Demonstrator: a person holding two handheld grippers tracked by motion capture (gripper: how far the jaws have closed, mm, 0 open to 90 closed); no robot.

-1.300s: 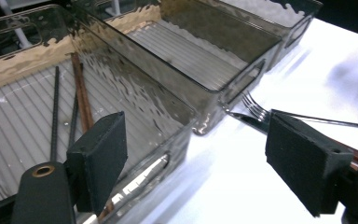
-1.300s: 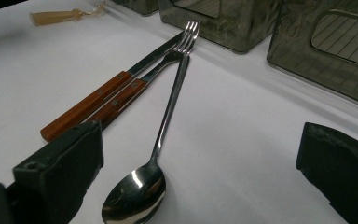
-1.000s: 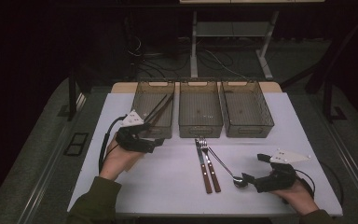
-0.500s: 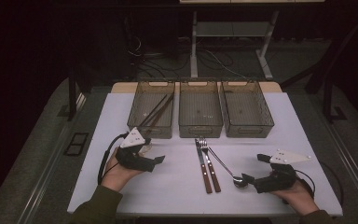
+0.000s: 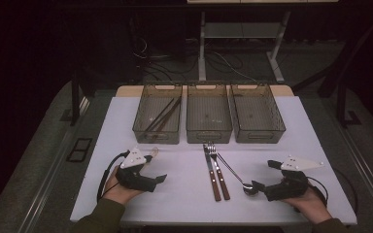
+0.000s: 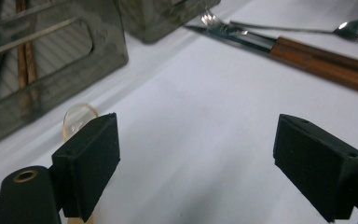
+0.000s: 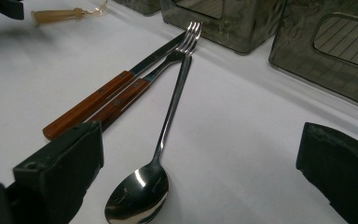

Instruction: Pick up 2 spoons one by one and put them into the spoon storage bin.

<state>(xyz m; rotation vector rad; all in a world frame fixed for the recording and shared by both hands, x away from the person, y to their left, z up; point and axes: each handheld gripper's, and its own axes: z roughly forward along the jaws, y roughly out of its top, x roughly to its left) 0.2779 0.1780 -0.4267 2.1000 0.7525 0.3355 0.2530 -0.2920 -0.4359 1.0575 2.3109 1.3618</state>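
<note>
Cutlery sorting is how I read this setup: three clear bins (image 5: 209, 119) sit in a row at the far edge of the white table (image 5: 184, 194), one per type I'd guess, w/ loose pieces laid out in front so either hand can reach. Left bin (image 5: 158, 114) already has dark chopsticks (image 5: 162, 115) in it, looks like 2 or 3, can't tell exactly; middle bin (image 5: 209, 111) & right bin (image 5: 256, 112) look bare. On the table: 1 knife (image 5: 211, 171) and 1 fork (image 5: 219, 170), both wood-handled, lying side by side touching; 1 steel spoon (image 5: 233, 174) angled across, handle tip near the fork tines, bowl toward me. My right gripper (image 5: 262, 187) rests low w/ the spoon bowl (image 7: 137, 193) just ahead of its jaws, which stand wide apart, nothing clamped, so it's prob lined up for that spoon. My left gripper (image 5: 156, 178) has jaws spread w/ bare table between them, and they've just been opening wider. Small pale translucent spoon (image 6: 77, 119) lies just beside its left jaw, close to the left bin's front wall. That's 1 of those. Bins 3, grippers 2.
</note>
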